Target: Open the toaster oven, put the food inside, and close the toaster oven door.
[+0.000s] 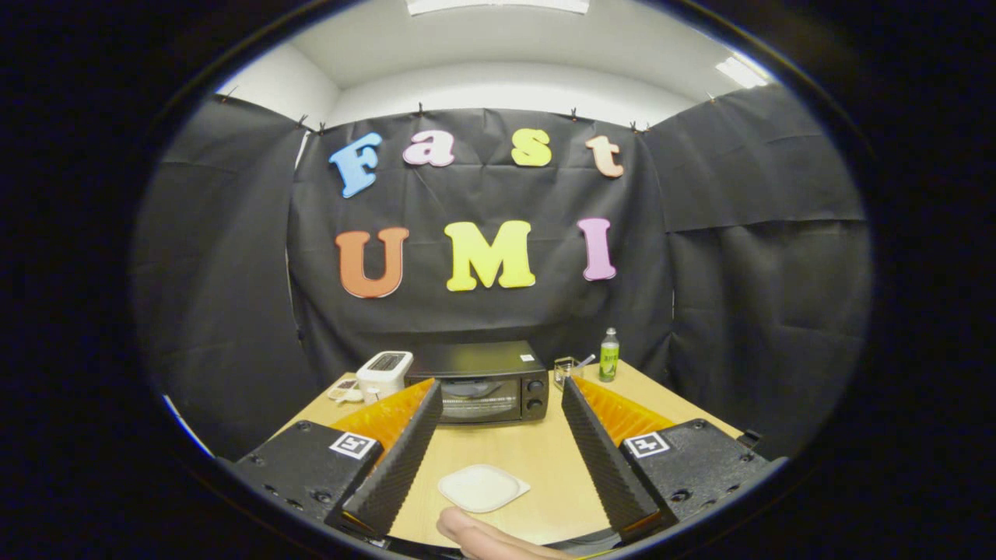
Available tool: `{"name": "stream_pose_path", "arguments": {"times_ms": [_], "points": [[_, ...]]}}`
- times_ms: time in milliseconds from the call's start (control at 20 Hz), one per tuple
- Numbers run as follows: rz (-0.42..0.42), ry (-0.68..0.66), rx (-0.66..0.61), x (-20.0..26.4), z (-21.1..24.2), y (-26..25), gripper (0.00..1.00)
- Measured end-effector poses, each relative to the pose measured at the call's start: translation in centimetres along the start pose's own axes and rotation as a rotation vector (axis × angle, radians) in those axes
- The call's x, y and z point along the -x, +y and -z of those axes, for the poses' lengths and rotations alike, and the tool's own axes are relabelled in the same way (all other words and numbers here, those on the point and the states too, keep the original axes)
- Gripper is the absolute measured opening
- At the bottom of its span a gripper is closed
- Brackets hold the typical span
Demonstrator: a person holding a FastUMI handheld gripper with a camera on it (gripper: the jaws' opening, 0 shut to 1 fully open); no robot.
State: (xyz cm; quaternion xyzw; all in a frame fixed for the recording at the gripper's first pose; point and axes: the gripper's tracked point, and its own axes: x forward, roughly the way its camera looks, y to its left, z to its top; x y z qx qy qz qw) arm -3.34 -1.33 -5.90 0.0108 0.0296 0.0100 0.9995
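While the gripper [498, 443] hung above the near part of the wooden table [537, 455], its two fingers stood wide apart and clamped on nothing, framing the lower centre of the frame. Between them, low in the frame, lay a pale, flat, rounded-square item [482, 488] on the tabletop; whether it was the food itself or an empty plate could not be told. A fingertip [475, 537] of the person showed at the bottom centre, just nearer than that item.

Beyond the fingers, at the centre of the frame, stood the black toaster oven [478, 383] with its glass door shut and two knobs on its right side. No food could be made out through the glass. The arrangement therefore fitted either a closed oven awaiting loading or a loaded oven closed again.

To the left of the oven stood a white toaster [383, 372]; to its right, a small clear container [566, 369] and a green bottle [609, 355].

Hazards, as judged:
- The pale item lay flat and thin; fingers closing on it from above could slide over its rim or push it across the table.
- The oven appeared light; a pull on its door could drag the whole body forward.
- A wide-open approach could strike the white toaster, which stood close beside the oven.
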Motion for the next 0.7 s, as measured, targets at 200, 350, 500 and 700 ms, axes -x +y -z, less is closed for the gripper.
{"name": "stream_pose_path", "arguments": {"times_ms": [200, 350, 500, 700], "points": [[-0.060, 0.046, 0.016, -0.1, 1.8, 1.4, 1.00], [-0.047, 0.043, 0.048, 0.1, 2.2, 0.8, 1.00], [-0.053, 0.059, 0.040, 0.6, 3.0, 1.0, 1.00], [-0.082, 0.051, 0.021, 1.6, 3.2, 0.8, 1.00]]}}
